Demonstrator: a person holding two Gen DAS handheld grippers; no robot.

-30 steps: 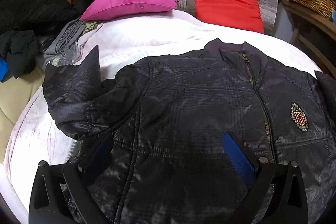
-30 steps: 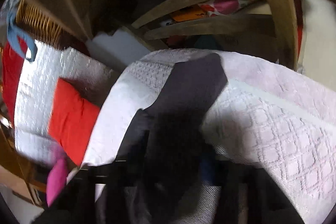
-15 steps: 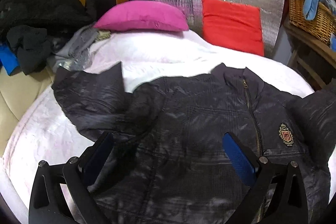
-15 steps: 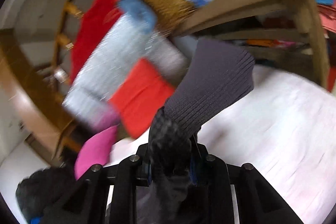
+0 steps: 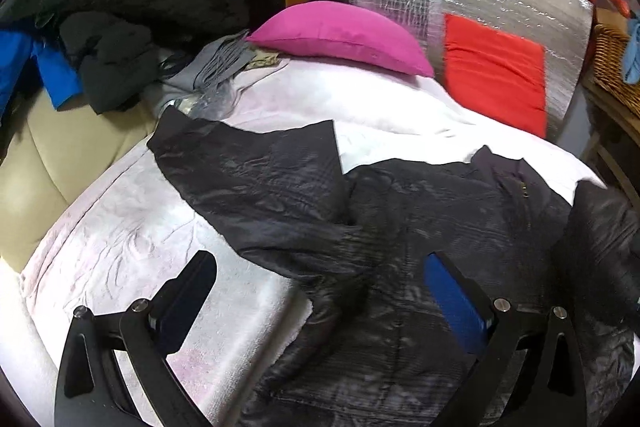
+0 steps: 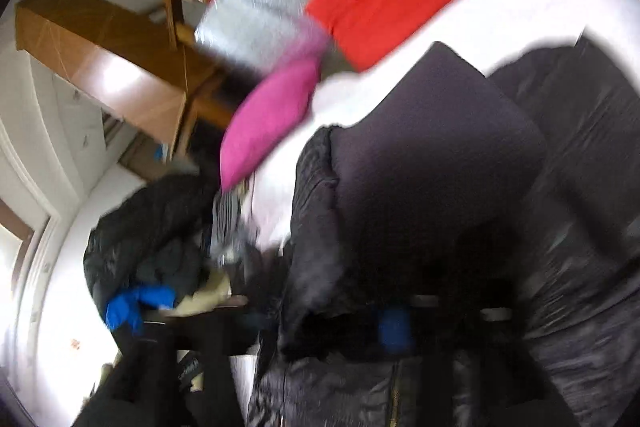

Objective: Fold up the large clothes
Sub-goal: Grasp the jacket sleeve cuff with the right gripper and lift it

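Change since earlier frame: in the left wrist view the jacket (image 5: 420, 227) now sits further toward 3 o'clock. Its right sleeve (image 5: 600, 247) has come in over the chest at 3 o'clock, where the crest was showing.
Bedspread (image 5: 120, 247): pale, quilted, and carries the whole garment. Bare cloth fills 7 to 10 o'clock of the left wrist view.
Jacket: dark, shiny, lying front up and flat. The collar is at 1 o'clock and the hem runs along 6 o'clock.
Left sleeve (image 5: 256, 179): still spread out on the bedspread, the 1 sleeve not yet folded. Its long axis runs from the cuff at 10 o'clock to the shoulder near centre.
Right sleeve, right wrist view (image 6: 432, 131): the ribbed cuff lies at 1 o'clock on the jacket body. The picture is blurred.
Left gripper (image 5: 318, 267): jaws wide apart and empty. 1 finger is over bare bedspread and 1 is over the jacket.
Right gripper (image 6: 308, 331): its jaws have just been opening. Sleeve fabric sits low between them, and no pad is seen pressing on it.
Governing relation: judged, the left sleeve is next. It lies at 11 o'clock from the left gripper, and the left hand is the nearer of the 2.
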